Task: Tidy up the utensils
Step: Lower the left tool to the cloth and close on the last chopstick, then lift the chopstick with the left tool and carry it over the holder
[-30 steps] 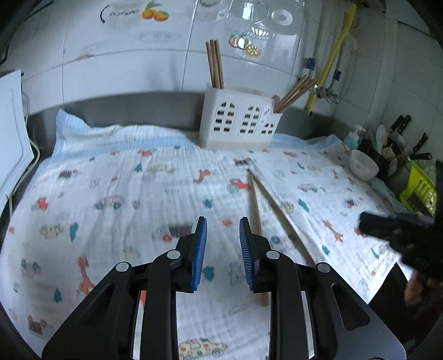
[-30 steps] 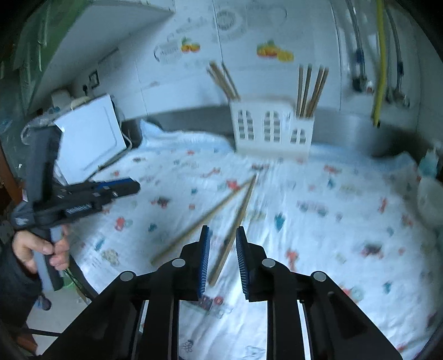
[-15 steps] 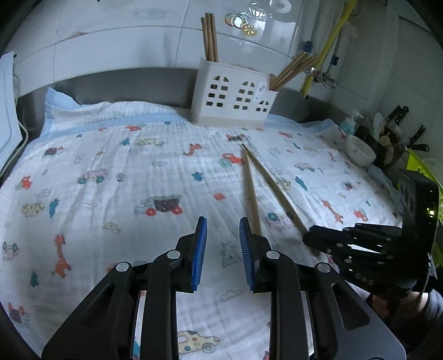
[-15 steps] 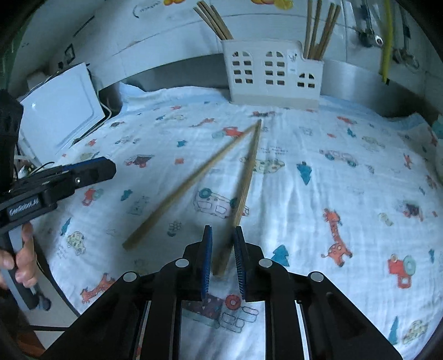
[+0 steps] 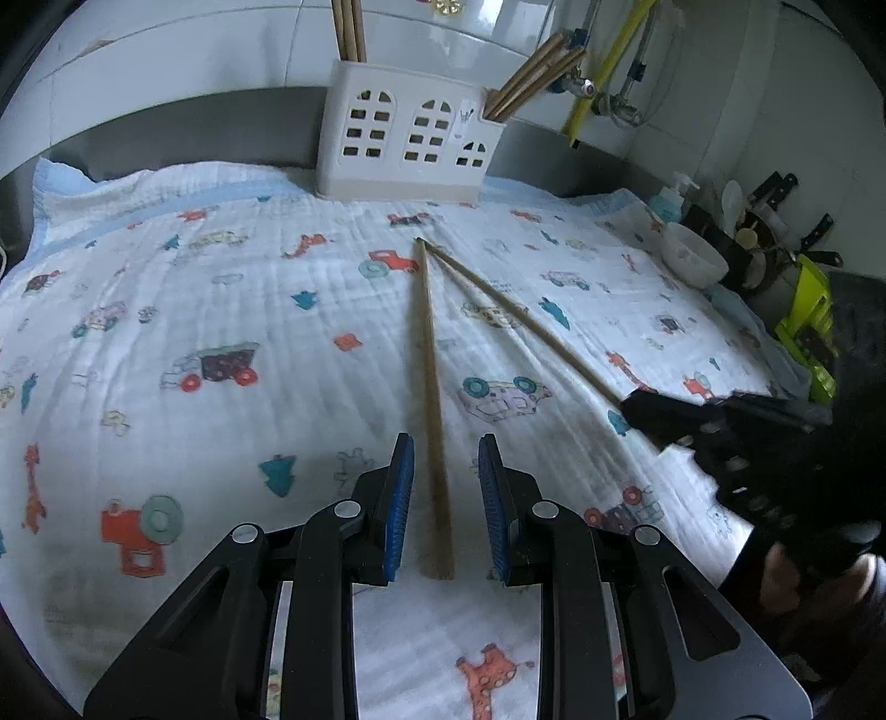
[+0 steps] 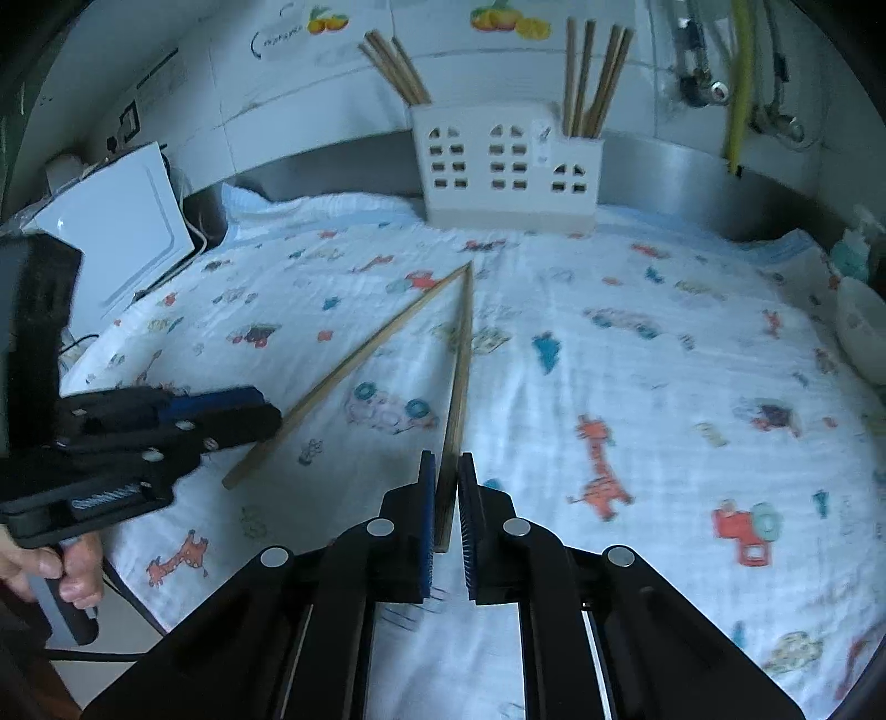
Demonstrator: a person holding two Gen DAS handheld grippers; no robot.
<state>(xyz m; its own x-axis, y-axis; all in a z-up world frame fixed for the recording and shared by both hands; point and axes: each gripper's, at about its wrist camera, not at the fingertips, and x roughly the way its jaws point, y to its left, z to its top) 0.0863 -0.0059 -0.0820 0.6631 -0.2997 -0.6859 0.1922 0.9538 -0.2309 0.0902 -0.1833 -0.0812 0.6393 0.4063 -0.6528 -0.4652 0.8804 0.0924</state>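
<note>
Two wooden chopsticks lie in a V on the printed cloth [image 5: 194, 277], tips meeting toward the white holder [image 5: 410, 144] [image 6: 498, 166]. My left gripper [image 5: 446, 448] [image 6: 271, 412] is open and straddles the near end of one chopstick [image 5: 429, 354] [image 6: 354, 360], with gaps on both sides of its blue pads. My right gripper [image 6: 444, 459] [image 5: 628, 404] is low over the cloth, its jaws closing tight on the near end of the other chopstick [image 6: 462, 354] [image 5: 520, 315]. More chopsticks stand in the holder's left compartment [image 5: 346, 27] and right compartment [image 5: 531, 72].
A white bowl [image 5: 695, 257], a soap bottle [image 5: 667, 199] and a green rack [image 5: 808, 310] crowd the right edge. A white appliance [image 6: 116, 232] stands at the left. A steel backsplash and yellow pipe [image 5: 609, 66] are behind the holder. A person's hand [image 6: 61, 565] holds the left gripper's handle.
Both grippers came down toward the cloth. The left one shifted right until a chopstick lay between its pads. The right one narrowed its jaws onto the other chopstick's end.
</note>
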